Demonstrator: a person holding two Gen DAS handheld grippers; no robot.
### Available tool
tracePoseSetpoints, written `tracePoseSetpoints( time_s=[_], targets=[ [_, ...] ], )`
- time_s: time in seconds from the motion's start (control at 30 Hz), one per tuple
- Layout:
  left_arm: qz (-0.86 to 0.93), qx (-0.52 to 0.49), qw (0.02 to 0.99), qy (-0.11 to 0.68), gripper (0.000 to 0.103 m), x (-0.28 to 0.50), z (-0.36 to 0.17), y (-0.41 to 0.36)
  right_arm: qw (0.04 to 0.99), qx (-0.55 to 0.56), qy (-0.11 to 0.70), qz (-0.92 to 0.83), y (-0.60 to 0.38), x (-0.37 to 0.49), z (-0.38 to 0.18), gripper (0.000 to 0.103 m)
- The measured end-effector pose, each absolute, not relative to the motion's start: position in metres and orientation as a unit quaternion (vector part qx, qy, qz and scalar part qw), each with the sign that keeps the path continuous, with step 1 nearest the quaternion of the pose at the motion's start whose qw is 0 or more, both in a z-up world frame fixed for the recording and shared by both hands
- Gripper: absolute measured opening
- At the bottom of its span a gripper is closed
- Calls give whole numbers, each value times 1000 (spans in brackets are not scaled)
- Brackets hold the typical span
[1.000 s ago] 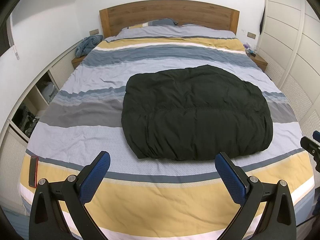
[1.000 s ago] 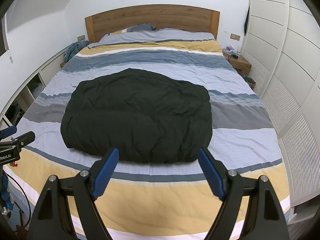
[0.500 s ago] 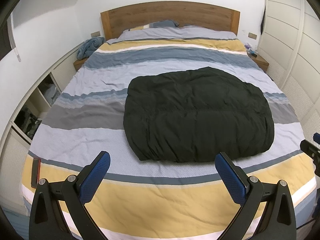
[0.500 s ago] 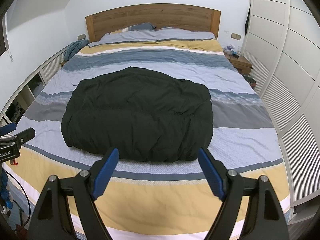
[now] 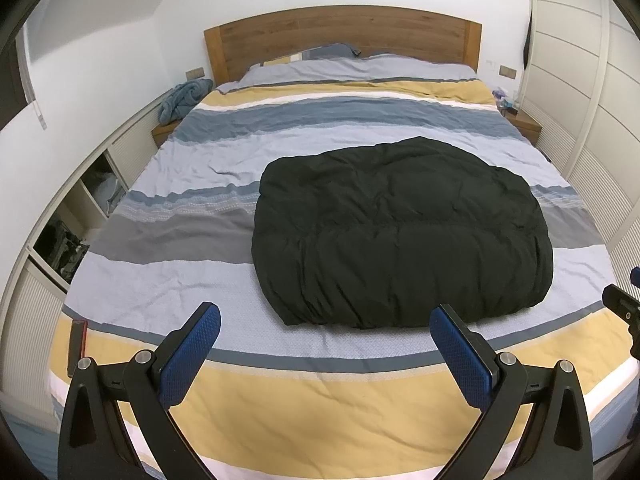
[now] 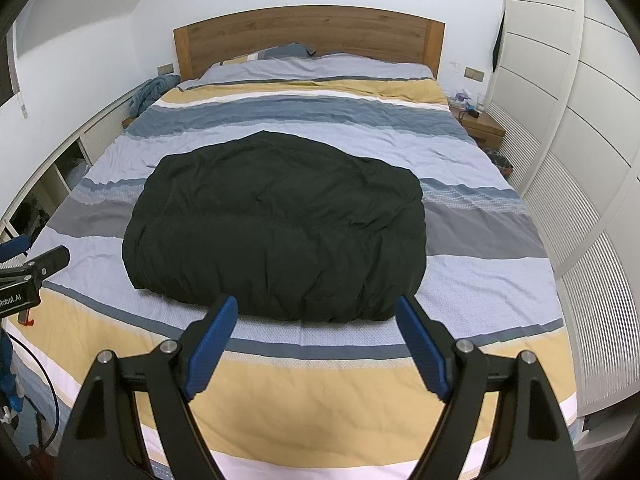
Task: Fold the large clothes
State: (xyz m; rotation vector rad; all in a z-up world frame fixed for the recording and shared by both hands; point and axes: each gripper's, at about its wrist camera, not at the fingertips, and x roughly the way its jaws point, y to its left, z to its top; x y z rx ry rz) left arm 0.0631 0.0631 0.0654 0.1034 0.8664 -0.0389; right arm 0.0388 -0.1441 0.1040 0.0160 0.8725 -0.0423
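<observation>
— Jacket point(image 5: 400, 232) ahead of both tongs, already a folded bundle on bed point(image 5: 280, 392)?
— Looks folded; possibly done, or one fold left.
— Left tongs point(image 5: 326, 330), right tongs point(image 6: 316, 320)?
— Both spread wide, empty, short of near edge. Next: reach forward, pinch that edge.

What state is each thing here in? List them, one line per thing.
Black garment: folded into a puffy bundle, lying flat on the bed, untouched.
Left tool: open, empty, above the bed's near edge.
Right tool: open, empty, short of the garment.
Striped bedcover: spread out, lightly wrinkled.
Blue cloth: crumpled on the bedside table.
Pillow: half hidden against the headboard.
</observation>
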Motion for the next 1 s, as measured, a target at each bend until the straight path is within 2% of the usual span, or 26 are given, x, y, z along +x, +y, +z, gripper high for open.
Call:
tracePoseSetpoints(
  time_s=[1.0],
  targets=[
    [-27,38,904,425,103,58,63,62,904,14,427,-30,-152,30,99,81]
  ],
)
